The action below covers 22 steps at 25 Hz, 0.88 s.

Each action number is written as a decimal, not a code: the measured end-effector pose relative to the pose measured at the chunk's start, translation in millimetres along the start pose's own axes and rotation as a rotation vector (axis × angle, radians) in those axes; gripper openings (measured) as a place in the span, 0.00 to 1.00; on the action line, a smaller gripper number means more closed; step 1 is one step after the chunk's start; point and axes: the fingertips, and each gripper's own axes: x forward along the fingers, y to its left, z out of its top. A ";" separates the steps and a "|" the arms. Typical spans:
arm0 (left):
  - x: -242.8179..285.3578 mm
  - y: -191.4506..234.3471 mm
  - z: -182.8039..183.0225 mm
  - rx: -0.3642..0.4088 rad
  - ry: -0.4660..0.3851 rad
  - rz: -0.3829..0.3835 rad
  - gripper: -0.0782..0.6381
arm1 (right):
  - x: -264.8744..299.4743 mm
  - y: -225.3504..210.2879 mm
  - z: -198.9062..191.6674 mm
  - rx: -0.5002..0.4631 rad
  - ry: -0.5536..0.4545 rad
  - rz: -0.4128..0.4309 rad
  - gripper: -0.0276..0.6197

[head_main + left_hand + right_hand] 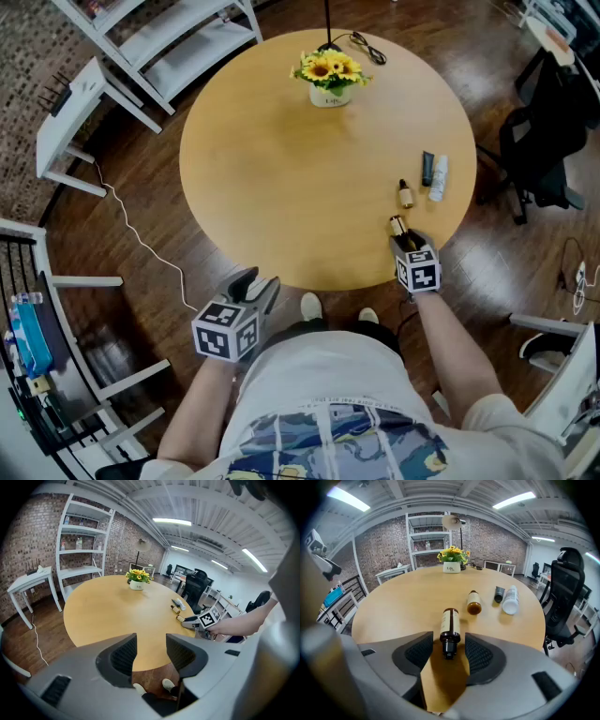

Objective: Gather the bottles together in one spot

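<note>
The round wooden counter (281,187) carries four bottles, all near its right edge as the head view shows it. A brown bottle (450,629) lies on its side closest to the person, with its dark cap pointing back toward the right gripper (449,644). That gripper tilts down over the counter's near rim. Its fingers (480,656) are spread on either side of the bottle's cap and neck, with a narrow strip of wood showing on each side, so they do not pinch it.

Just beyond lies a small amber bottle (474,603), also on its side and apart from the brown one. Further to the right, a dark tube (499,594) and a white bottle (511,600) lie side by side, close to the small amber bottle but set a little farther out. A flower pot (331,79) of sunflowers stands at the far side of the counter, well apart from the bottles, and a black cable (366,45) trails behind it.

The left gripper (151,641) is held off the counter, in front of the person's body and over the dark wooden floor (159,253). Its fingers (123,656) are spread with nothing between them; only the counter's near edge, the floor and the person's shoes (168,684) show through the gap. White shelves (82,550) stand against the brick wall, and a black office chair (565,597) sits to the right of the counter.
</note>
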 end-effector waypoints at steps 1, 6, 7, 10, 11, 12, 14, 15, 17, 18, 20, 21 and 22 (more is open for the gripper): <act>0.7 5.7 1.0 0.004 0.000 -0.009 0.35 | 1.8 -1.6 2.6 -0.001 -0.010 -0.011 0.36; 5.7 34.3 12.3 0.074 -0.001 -0.046 0.35 | 5.9 -2.5 11.5 -0.051 0.004 -0.056 0.23; 7.9 36.2 16.5 0.107 -0.002 -0.062 0.35 | 3.4 0.5 15.4 -0.084 0.015 -0.057 0.23; 16.5 29.6 33.9 0.277 -0.010 -0.129 0.35 | -12.8 23.5 39.4 -0.246 0.048 -0.016 0.23; 20.0 24.1 40.5 0.359 -0.013 -0.149 0.35 | -20.3 35.3 50.0 -0.317 0.062 0.011 0.23; 23.8 16.9 46.9 0.450 -0.016 -0.169 0.35 | -28.6 47.9 60.6 -0.393 0.079 0.041 0.23; 33.3 -1.0 59.7 0.644 -0.025 -0.201 0.35 | -46.2 72.8 83.1 -0.549 0.114 0.098 0.23; 39.1 -11.0 66.5 0.737 -0.029 -0.213 0.35 | -54.7 84.0 95.6 -0.625 0.131 0.123 0.23; 52.4 -32.1 79.1 0.900 -0.033 -0.234 0.35 | -69.4 104.6 120.9 -0.767 0.157 0.164 0.23; 59.8 -42.9 83.5 0.968 -0.033 -0.241 0.35 | -75.4 114.9 131.6 -0.828 0.166 0.185 0.23; 75.4 -64.1 89.8 1.090 -0.038 -0.246 0.35 | -84.9 134.8 147.7 -0.926 0.179 0.231 0.23; 83.6 -73.7 92.6 1.147 -0.043 -0.242 0.37 | -88.1 142.7 154.0 -0.969 0.184 0.251 0.23; 91.4 -82.3 95.6 1.201 -0.048 -0.234 0.39 | -90.4 148.4 159.2 -1.009 0.188 0.267 0.23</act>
